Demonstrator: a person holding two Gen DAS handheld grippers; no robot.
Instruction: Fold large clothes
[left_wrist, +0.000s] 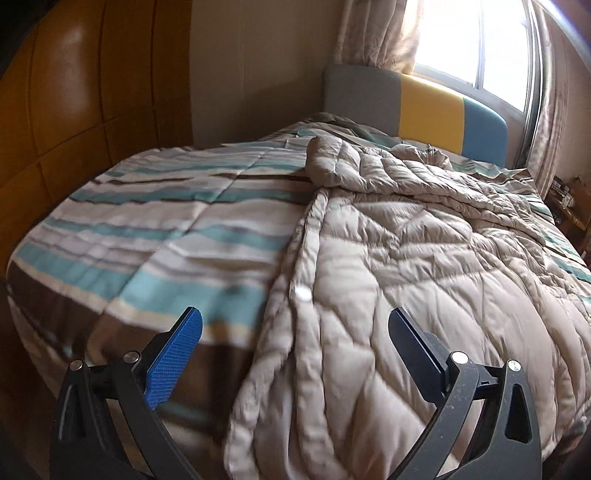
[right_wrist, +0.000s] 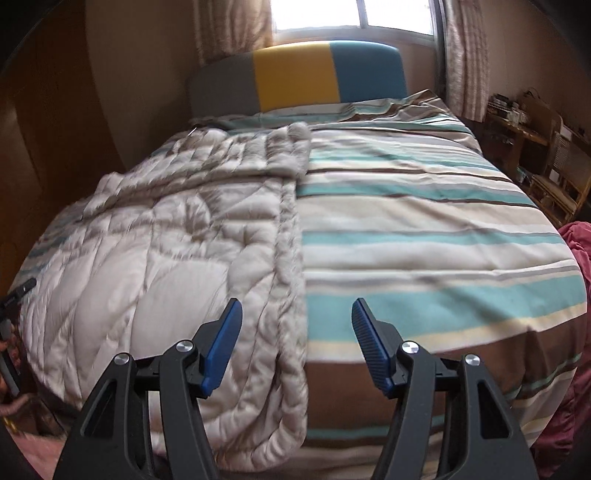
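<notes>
A beige quilted puffer coat (left_wrist: 388, 236) is lying spread across the striped bedspread (left_wrist: 155, 236) of a bed, its hem hanging over the foot end toward both cameras. In the left wrist view the coat is covering the right part of the bed; in the right wrist view the same coat (right_wrist: 166, 240) is covering the left part, with bare striped bedspread (right_wrist: 424, 229) beside it.

The left claw (left_wrist: 295, 332) is hovering above the coat's snap-lined front edge with its fingers spread wide and nothing between them. A white snap (left_wrist: 301, 293) is showing just ahead of it (blurred, so its detail is hard to read). The right claw (right_wrist: 297, 321) is also standing released, jaws apart, over the coat's long edge where it is meeting the bedspread; whether either claw is touching fabric cannot be told.

The coat's upper end is bunching into folds near the grey, yellow and blue headboard (right_wrist: 295, 77), so collar and sleeves are hard to separate. The window (left_wrist: 472, 33) is blowing out to white. At the right wrist view's left rim, part of a dark gripper (right_wrist: 14, 295) is being cut off. A reddish cloth (right_wrist: 576, 295) is only partly showing at the right rim.
</notes>
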